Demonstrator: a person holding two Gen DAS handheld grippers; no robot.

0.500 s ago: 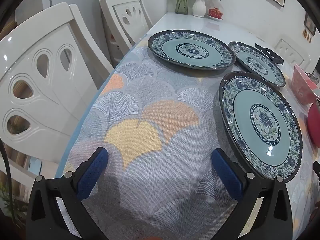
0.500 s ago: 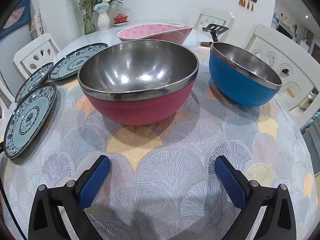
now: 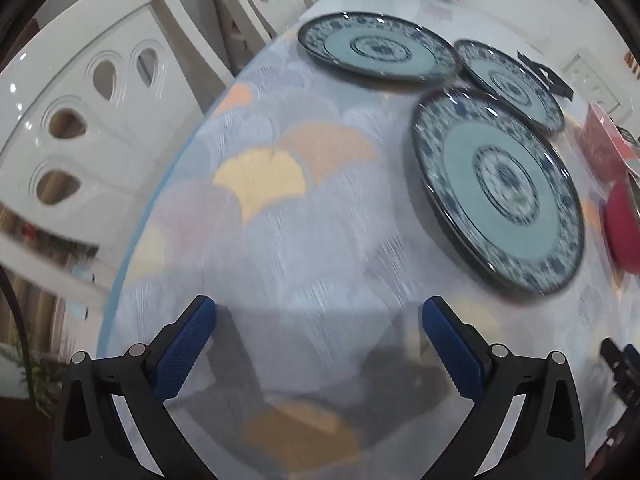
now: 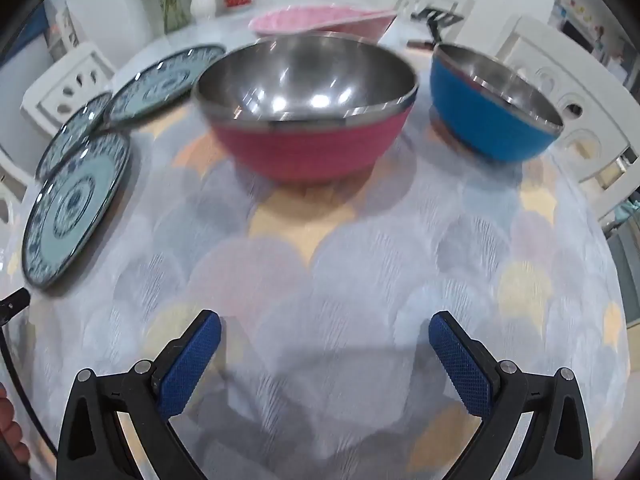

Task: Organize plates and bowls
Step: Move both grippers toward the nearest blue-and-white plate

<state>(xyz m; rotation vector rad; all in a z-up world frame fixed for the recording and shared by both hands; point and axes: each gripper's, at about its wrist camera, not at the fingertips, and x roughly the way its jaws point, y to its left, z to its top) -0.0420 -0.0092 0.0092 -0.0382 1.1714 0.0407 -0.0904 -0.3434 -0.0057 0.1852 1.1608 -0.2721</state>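
Three blue-patterned plates lie flat on the tablecloth: a near plate (image 3: 500, 188), a far left plate (image 3: 376, 46) and a far right plate (image 3: 512, 80). They also show at the left of the right wrist view, with the near plate (image 4: 76, 204) closest. A red steel-lined bowl (image 4: 308, 108), a blue bowl (image 4: 492, 112) and a pink bowl (image 4: 324, 20) stand ahead of my right gripper (image 4: 324, 344). My left gripper (image 3: 318, 328) is open and empty, left of the near plate. My right gripper is open and empty, short of the red bowl.
White chairs (image 3: 92, 120) stand along the table's left edge and another chair (image 4: 560, 80) at its right side. A vase with flowers (image 4: 202, 0) and a black spatula (image 4: 436, 18) sit at the far end. The red bowl's side (image 3: 624, 232) shows right of the plates.
Both grippers have risen and tilted; both views are blurred with motion. The plates and bowls have shifted lower in view. Nothing was taken hold of.
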